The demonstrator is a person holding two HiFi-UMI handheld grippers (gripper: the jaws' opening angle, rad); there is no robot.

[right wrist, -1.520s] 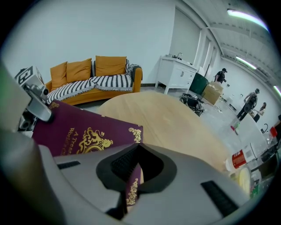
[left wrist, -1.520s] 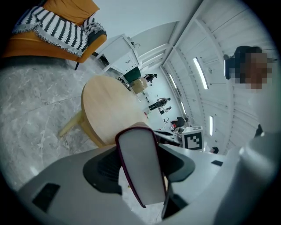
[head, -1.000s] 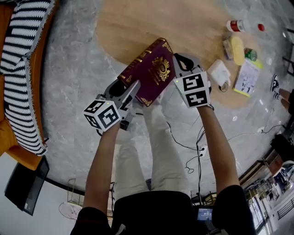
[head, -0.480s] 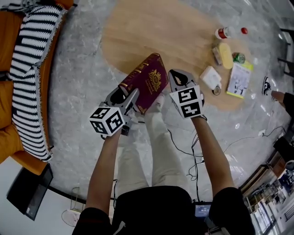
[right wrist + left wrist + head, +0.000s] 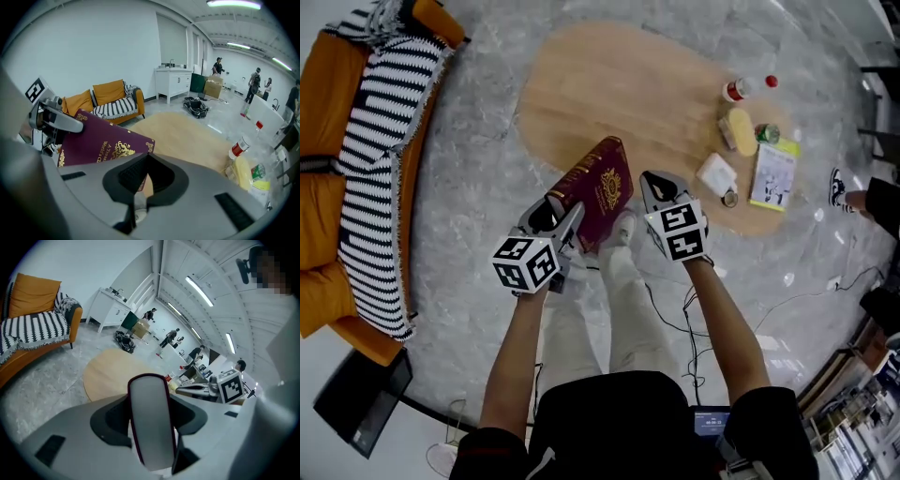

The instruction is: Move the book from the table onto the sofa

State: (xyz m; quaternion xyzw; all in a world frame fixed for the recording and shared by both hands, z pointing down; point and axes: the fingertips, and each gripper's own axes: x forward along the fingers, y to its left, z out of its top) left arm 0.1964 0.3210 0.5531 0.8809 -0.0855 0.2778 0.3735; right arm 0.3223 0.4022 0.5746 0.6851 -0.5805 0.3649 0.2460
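A black-and-white striped blanket (image 5: 380, 159) lies at the far left. Clustered at the far right are a red-labelled bottle (image 5: 734, 90), a loose red cap (image 5: 772, 82) just beside it, a yellow packet (image 5: 741, 130), a green can (image 5: 767, 133), a white box (image 5: 715, 173) and a booklet (image 5: 773, 176). Black cables (image 5: 675, 300) trail across the grey marble floor (image 5: 469, 244), near and middle.

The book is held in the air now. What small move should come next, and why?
Probably carry the book leftward toward the sofa. The left gripper and right gripper both clamp it, it hangs clear of the table, and the sofa lies to the left.
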